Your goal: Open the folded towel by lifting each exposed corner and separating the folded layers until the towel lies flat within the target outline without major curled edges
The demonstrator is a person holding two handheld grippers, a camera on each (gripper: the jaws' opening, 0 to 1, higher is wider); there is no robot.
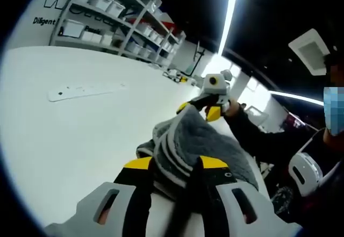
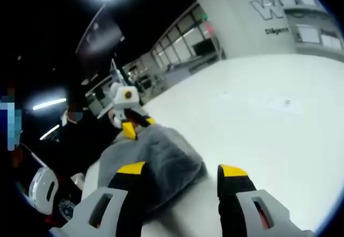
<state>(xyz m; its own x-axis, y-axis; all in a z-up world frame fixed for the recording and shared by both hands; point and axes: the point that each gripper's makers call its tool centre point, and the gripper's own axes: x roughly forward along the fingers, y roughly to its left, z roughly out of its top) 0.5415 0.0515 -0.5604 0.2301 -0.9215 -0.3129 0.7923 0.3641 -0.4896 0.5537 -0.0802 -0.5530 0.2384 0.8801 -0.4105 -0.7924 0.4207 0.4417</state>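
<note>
On the white desk [image 1: 80,135] a thick grey fleece towel with pale stripes along its edge [image 1: 199,145] lies bunched in a rumpled mound, its folded layers stacked and curling rather than spread out. Seen from the left gripper view, the striped edge rises between the yellow-tipped jaws of the left tool [image 1: 177,164], which stand narrowly apart and pinch that layered edge. Across the mound, the right tool [image 1: 209,108] sits at the far top of the cloth; its yellow tips are close together at the towel's upper edge, and a dark sleeve [image 1: 252,135] reaches in behind it.

From the right gripper view the towel [image 2: 156,162] looks like a soft grey hump near the desk's [image 2: 258,135] edge, with the left tool [image 2: 131,124] touching its far end. The right tool's [image 2: 183,170] own jaws stand wide apart: one tip rests against the near side of the cloth, the other sits over bare desk, and they hold nothing I can make out.

Farther along the desk a flat white strip [image 1: 86,91] lies well apart from the towel. Beyond it, metal shelving [image 1: 118,19] carries rows of white plastic bins [image 1: 102,1]; what they hold cannot be seen.
</note>
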